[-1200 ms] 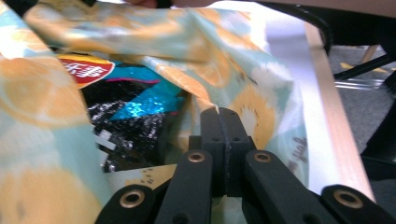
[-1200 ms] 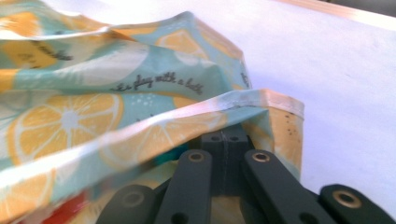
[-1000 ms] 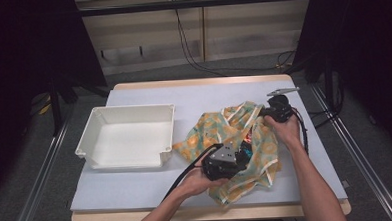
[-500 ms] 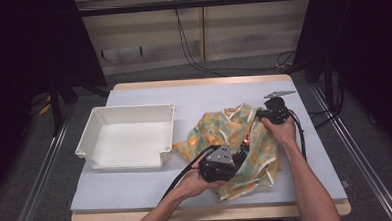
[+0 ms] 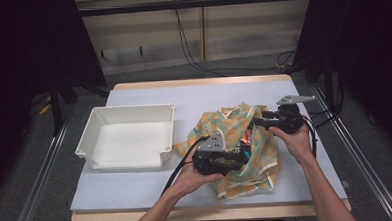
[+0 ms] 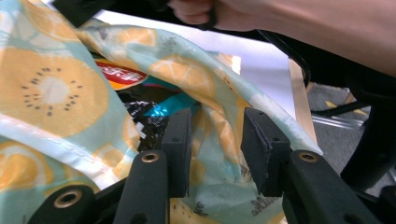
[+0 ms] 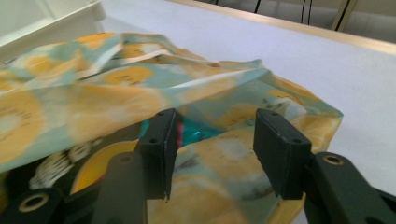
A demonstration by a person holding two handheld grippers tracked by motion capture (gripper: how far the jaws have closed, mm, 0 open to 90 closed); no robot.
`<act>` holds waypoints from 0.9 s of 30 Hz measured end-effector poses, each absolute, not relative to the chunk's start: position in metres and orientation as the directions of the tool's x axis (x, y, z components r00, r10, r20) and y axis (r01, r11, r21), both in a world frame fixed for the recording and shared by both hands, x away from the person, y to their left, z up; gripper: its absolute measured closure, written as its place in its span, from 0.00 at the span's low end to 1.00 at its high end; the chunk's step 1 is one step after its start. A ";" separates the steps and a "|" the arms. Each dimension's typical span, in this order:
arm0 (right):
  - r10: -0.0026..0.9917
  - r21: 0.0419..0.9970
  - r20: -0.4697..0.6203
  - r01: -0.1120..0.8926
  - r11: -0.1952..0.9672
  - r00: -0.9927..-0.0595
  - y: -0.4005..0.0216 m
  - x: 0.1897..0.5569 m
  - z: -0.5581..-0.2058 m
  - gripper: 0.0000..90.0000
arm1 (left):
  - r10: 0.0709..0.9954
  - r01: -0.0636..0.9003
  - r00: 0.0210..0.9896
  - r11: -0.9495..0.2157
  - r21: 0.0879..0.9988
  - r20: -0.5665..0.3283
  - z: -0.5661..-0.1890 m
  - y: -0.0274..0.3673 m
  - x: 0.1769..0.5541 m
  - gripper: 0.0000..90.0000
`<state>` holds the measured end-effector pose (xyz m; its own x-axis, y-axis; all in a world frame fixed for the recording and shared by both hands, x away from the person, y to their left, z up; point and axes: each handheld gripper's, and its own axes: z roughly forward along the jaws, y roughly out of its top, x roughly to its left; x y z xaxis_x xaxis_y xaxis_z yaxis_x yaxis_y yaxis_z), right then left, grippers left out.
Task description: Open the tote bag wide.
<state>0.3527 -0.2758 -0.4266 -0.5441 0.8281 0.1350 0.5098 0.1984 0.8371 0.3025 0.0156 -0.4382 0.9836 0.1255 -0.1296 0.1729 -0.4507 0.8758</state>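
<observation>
Looking down from the high view, a fruit-print bag [image 5: 245, 148] lies right of centre on the table [image 5: 137, 190], with a white bin [image 5: 130, 136] at nine o'clock. Bare tabletop lies toward twelve.

Left gripper [image 6: 215, 149] view: jaws just opened, fabric loose between them; a red label inside is unreadable.

Right gripper [image 7: 217, 149] view: jaws just opened, nothing clamped.

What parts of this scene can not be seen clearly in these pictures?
- Packets inside the fruit-print cloth bag: the left gripper view shows scraps only, the cloth folds hide the rest.
- Print on the red-orange packet: too blurred to read.
- Left gripper and right gripper: jaws just opened, cloth lies between them; contact is unclear.
- White plastic tray: cut off by the right gripper view's edge.
</observation>
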 end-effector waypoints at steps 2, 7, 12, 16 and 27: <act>0.815 0.841 0.121 0.495 0.219 -0.567 -0.271 0.342 -0.420 0.52 | 0.125 0.168 0.984 -0.441 0.882 -0.124 -0.436 0.017 0.303 0.72; 0.778 0.833 0.119 0.489 0.260 -0.617 -0.256 0.310 -0.417 0.52 | 0.155 0.174 0.981 -0.424 0.889 -0.118 -0.431 0.016 0.309 0.79; 0.780 0.793 0.093 0.519 0.317 -0.619 -0.242 0.295 -0.433 0.44 | 0.198 0.203 0.972 -0.420 0.884 -0.128 -0.435 0.013 0.318 0.74; 0.793 0.773 0.079 0.540 0.333 -0.604 -0.243 0.293 -0.447 0.44 | 0.228 0.222 0.964 -0.425 0.877 -0.134 -0.440 0.010 0.324 0.71; 0.821 0.776 0.081 0.553 0.304 -0.565 -0.269 0.265 -0.449 0.98 | 0.232 0.224 0.964 -0.429 0.875 -0.133 -0.442 0.005 0.324 0.65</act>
<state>0.2646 -0.2692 -0.4495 -0.5649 0.8211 0.0812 0.5530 0.3038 0.7758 0.3236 0.0049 -0.4416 0.9637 0.2315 -0.1331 0.2239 -0.4290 0.8751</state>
